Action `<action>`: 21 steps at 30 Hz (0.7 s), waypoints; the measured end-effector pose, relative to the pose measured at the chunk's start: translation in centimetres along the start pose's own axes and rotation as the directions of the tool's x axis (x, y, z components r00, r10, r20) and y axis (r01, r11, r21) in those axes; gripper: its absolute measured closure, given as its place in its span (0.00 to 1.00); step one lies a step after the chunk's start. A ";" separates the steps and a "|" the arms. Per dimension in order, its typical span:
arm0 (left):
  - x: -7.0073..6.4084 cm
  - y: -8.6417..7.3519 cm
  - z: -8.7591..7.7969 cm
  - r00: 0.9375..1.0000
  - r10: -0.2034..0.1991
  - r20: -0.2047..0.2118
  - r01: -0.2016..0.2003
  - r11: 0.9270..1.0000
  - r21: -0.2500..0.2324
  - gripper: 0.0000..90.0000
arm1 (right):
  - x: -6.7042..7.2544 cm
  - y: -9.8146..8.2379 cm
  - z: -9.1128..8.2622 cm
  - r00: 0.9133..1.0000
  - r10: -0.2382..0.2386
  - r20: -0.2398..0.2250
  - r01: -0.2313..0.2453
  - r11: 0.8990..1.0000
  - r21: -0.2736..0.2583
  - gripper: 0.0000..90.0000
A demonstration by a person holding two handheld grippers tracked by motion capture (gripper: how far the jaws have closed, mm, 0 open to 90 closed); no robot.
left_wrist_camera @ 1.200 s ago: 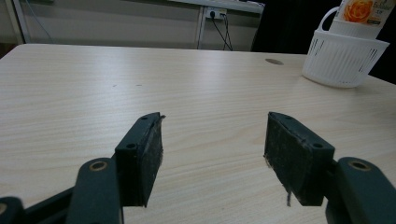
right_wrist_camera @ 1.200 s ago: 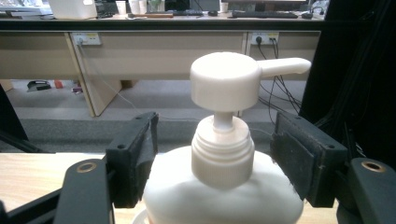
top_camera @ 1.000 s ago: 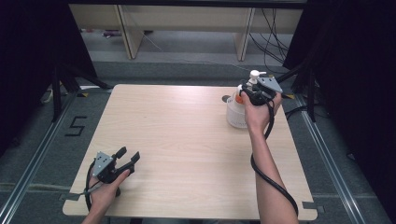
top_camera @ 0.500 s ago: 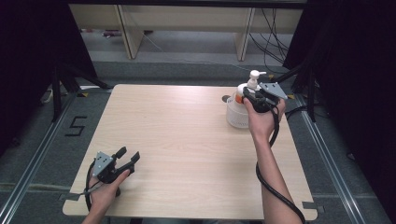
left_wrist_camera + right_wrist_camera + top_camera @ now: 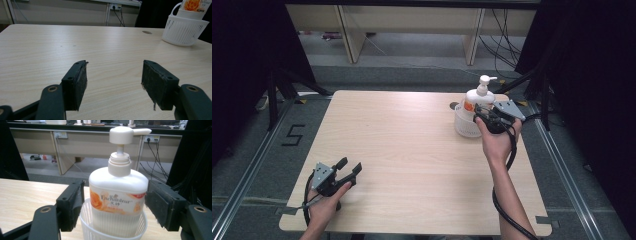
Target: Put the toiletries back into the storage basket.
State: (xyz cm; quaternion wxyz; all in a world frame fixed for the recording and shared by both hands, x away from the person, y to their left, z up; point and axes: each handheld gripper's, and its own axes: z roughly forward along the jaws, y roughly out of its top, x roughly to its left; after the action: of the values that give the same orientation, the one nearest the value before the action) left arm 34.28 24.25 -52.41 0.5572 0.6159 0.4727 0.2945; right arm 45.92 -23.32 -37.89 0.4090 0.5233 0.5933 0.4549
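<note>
Since approx. 1 s ago the right claw (image 5: 113,205) has let go: jaws now apart beside the cream plastic pump bottle (image 5: 118,195), standing in the white slotted round basket (image 5: 466,126) on the light wooden surface (image 5: 412,155). Placing looks done. Left claw (image 5: 115,82) wide open, empty.

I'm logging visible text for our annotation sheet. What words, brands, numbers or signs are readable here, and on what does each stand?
"Enchanteur": brand on the pump bottle standing in the white basket, between the open jaws of the right hand-held gripper.
Small characters under the brand: too blurred to read.
"5": marked on the grey floor left of the table.
</note>
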 end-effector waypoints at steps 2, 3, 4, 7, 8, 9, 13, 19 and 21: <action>0.0 0.0 0.0 1.000 -0.001 -0.001 0.001 1.000 0.000 0.40 | 0.0 -0.2 -0.5 1.000 0.003 0.002 -0.003 1.000 0.011 0.35; 0.0 0.0 0.0 1.000 -0.001 -0.001 0.001 1.000 -0.001 0.40 | -0.1 -0.3 -0.6 1.000 -0.013 -0.006 0.013 1.000 -0.002 0.35; 0.0 0.0 0.0 1.000 -0.001 -0.002 0.001 1.000 -0.001 0.40 | 0.0 -0.4 -0.8 1.000 0.010 -0.015 -0.010 1.000 0.010 0.35; 0.0 0.0 0.0 1.000 0.000 -0.002 0.000 1.000 0.000 0.40 | -0.1 -0.8 -1.4 1.000 -0.016 -0.013 0.016 1.000 0.009 0.35; 0.0 0.0 0.0 1.000 -0.001 -0.002 0.001 1.000 -0.001 0.40 | 0.0 -0.9 -1.6 1.000 -0.008 -0.015 0.009 1.000 0.011 0.35; 0.0 0.0 0.0 1.000 -0.002 -0.002 0.002 1.000 -0.002 0.40 | -0.1 -1.1 -1.7 1.000 -0.012 -0.020 0.012 1.000 0.004 0.35; 0.0 0.0 0.0 1.000 -0.002 -0.001 0.002 1.000 -0.001 0.40 | -0.2 -1.7 -2.4 0.999 0.000 -0.033 0.001 1.000 0.025 0.35; 0.0 0.0 0.0 1.000 -0.001 -0.004 0.001 1.000 0.000 0.40 | -0.3 -2.5 -3.4 0.998 0.010 -0.056 -0.008 1.000 0.023 0.35; 0.0 0.0 0.0 1.000 -0.002 -0.005 0.002 1.000 -0.001 0.40 | -0.4 -2.7 -3.8 0.998 -0.007 -0.062 0.008 1.000 0.027 0.35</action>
State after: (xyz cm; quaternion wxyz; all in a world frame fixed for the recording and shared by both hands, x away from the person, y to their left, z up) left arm 34.28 24.22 -52.41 0.5566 0.6144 0.4746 0.2956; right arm 41.65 -24.24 -39.58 0.3851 0.5122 0.6136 0.4614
